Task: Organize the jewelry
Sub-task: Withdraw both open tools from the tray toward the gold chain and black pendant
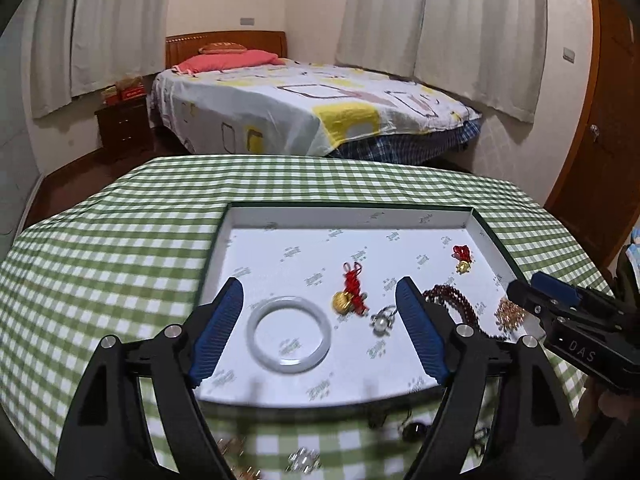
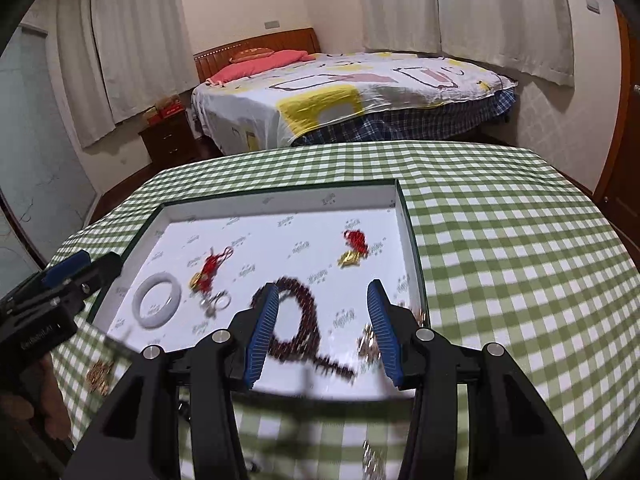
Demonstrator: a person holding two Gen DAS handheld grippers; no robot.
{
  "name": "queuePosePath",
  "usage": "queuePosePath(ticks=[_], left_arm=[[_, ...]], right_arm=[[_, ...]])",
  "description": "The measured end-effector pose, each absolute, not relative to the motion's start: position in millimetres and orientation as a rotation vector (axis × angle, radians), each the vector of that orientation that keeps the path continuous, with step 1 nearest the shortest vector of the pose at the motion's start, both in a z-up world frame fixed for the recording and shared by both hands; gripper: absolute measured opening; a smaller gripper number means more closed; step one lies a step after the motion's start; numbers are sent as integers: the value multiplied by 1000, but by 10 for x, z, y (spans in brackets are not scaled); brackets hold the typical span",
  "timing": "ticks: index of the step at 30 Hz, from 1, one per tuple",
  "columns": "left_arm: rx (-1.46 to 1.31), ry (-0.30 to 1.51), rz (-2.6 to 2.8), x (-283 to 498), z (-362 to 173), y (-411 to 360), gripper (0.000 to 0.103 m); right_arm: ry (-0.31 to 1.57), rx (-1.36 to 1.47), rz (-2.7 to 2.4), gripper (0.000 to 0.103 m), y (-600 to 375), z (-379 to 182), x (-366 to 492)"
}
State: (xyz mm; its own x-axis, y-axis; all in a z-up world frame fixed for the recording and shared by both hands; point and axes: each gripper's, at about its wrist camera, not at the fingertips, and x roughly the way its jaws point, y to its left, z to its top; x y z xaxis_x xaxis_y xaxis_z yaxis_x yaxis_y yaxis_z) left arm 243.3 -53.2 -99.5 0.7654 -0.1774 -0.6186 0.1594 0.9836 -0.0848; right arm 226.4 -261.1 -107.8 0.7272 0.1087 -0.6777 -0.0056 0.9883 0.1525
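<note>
I've got the left claw [image 1: 320,330] hanging over the near edge of the tray [image 1: 486,240], jaws spread wide and nothing in them. The white bangle [image 1: 289,335] lies flat on the tray floor just below, toward the near left corner, free of both blue pads [image 1: 218,332].

My right claw [image 2: 324,330] sits about half open over the near right corner of the tray. The dark red bead string [image 2: 298,320] is looped on the tray floor underneath, and I see no pad pressing on it, so that claw is empty too.

Also in the tray: a red knot with a gold bell [image 1: 350,294] mid-floor, a pearl ring [image 1: 382,320] beside it, a second red-and-gold charm [image 1: 462,258] near the far right corner, and a gold chain [image 1: 510,314] by the right wall.

More pieces wait on the green checked tablecloth [image 1: 120,232] in front of the tray, blurred, so I can't say exactly what each is.

Risks from here, as I judge it: the ring lies close to the bell charm, so a careless reach could drag both, and the bead string could catch on a finger and trail out over the near edge.

Writing: "DAS" in pale letters on the right claw's body; the tray lining's repeated logo is too small to read.
</note>
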Motion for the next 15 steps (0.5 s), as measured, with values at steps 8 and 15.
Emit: queuePosePath(ticks=[8, 15], left_arm=[[-44, 650, -131, 1979, -946, -225, 77], [-16, 653, -83, 1591, -1024, -67, 77]], right_arm=[[773, 122, 101, 46, -2455, -1105, 1913], [803, 108, 156, 46, -2285, -1239, 1663]])
